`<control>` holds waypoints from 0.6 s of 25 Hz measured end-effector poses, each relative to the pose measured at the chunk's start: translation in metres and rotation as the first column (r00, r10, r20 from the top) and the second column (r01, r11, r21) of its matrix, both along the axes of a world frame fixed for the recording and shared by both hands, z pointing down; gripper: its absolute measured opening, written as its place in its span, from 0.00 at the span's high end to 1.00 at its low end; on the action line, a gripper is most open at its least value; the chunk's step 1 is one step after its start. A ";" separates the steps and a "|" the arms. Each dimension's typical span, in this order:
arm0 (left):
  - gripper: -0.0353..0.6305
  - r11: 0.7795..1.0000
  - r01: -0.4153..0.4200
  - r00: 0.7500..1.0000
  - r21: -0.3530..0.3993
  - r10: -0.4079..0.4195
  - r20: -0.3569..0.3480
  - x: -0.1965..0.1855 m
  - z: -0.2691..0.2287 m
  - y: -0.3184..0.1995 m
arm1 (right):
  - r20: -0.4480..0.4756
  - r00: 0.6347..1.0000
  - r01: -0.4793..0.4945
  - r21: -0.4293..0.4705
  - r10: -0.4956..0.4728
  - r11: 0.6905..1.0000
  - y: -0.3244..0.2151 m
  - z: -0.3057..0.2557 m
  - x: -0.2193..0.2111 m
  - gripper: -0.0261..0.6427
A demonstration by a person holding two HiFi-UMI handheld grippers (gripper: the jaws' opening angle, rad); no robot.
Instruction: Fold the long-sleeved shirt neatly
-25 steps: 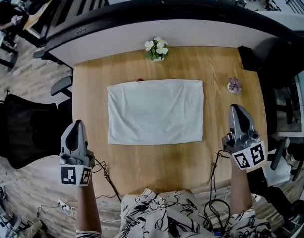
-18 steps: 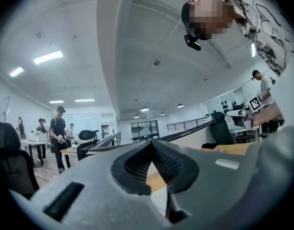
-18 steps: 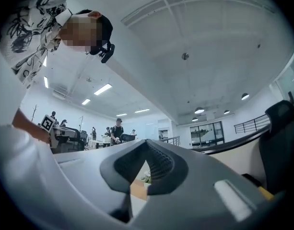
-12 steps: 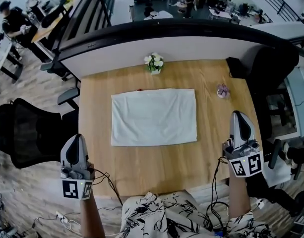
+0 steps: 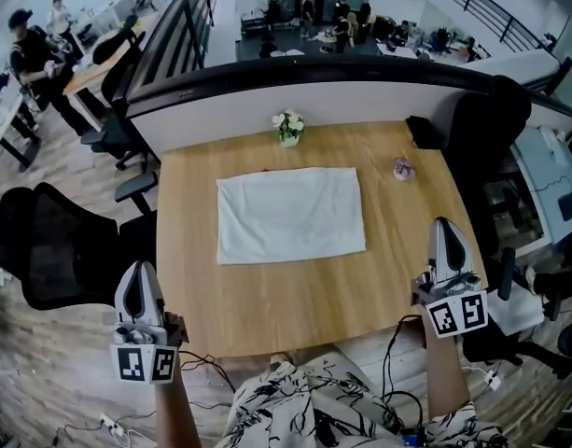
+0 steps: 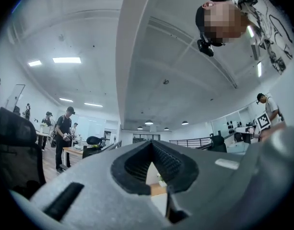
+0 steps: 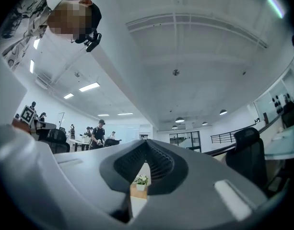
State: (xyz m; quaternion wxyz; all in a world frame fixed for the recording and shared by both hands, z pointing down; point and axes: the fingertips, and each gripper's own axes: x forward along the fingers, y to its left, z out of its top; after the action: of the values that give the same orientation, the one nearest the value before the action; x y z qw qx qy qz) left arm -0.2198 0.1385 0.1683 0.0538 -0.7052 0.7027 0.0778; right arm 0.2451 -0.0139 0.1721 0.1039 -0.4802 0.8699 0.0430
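The white shirt lies folded into a flat rectangle at the middle of the wooden table. My left gripper hangs off the table's near left corner, shut and empty. My right gripper is over the table's near right edge, also shut with nothing in it. Both are well clear of the shirt and point slightly upward. In the left gripper view the shut jaws frame a sliver of table. In the right gripper view the shut jaws frame the flower pot.
A small pot of white flowers stands at the table's far edge and a little pink flower at the far right. Black office chairs stand left and right. A black-topped partition runs behind the table. People stand far off.
Both grippers have drawn back toward me and risen, away from the shirt. The view has pulled back, so the table looks smaller. The shirt has not moved.
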 end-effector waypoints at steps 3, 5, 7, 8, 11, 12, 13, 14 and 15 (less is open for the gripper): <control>0.94 1.000 -0.013 1.000 -0.014 0.014 0.002 0.004 0.003 0.024 | -0.003 1.000 -0.013 -0.011 0.013 1.000 0.029 0.001 0.000 0.95; 0.94 1.000 -0.018 1.000 -0.024 0.018 -0.002 0.005 0.005 0.037 | -0.016 1.000 -0.014 -0.012 0.014 1.000 0.046 0.001 -0.001 0.95; 0.94 0.999 -0.006 1.000 -0.042 0.006 0.008 0.006 0.007 0.051 | -0.021 1.000 -0.010 -0.014 0.010 1.000 0.064 0.002 -0.001 0.95; 0.94 0.999 0.001 1.000 -0.054 0.000 0.015 0.006 0.009 0.057 | -0.024 1.000 -0.013 -0.015 0.012 1.000 0.073 0.002 -0.001 0.95; 0.94 0.994 0.034 0.998 -0.103 -0.028 0.065 0.006 0.017 0.078 | -0.031 0.999 -0.032 -0.020 0.032 0.999 0.100 0.004 0.001 0.95; 0.94 0.993 0.044 0.996 -0.113 -0.035 0.081 0.008 0.019 0.085 | -0.032 0.999 -0.033 -0.027 0.032 0.999 0.110 0.006 0.001 0.95; 0.94 0.992 0.048 0.995 -0.118 -0.037 0.092 0.010 0.020 0.092 | -0.034 0.999 -0.031 -0.036 0.030 0.999 0.118 0.009 0.001 0.95; 0.94 0.992 0.045 0.995 -0.121 -0.034 0.098 0.013 0.022 0.098 | -0.038 0.999 -0.028 -0.046 0.026 0.999 0.126 0.011 0.000 0.95; 0.94 0.992 0.040 0.994 -0.124 -0.027 0.103 0.016 0.024 0.103 | -0.046 0.999 -0.024 -0.055 0.022 0.998 0.133 0.014 -0.001 0.95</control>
State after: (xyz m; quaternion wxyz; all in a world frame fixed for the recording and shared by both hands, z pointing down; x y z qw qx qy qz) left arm -0.2039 0.2416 0.1921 0.0461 -0.6984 0.7142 -0.0033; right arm 0.2439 0.1190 0.1859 0.0704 -0.4918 0.8673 0.0309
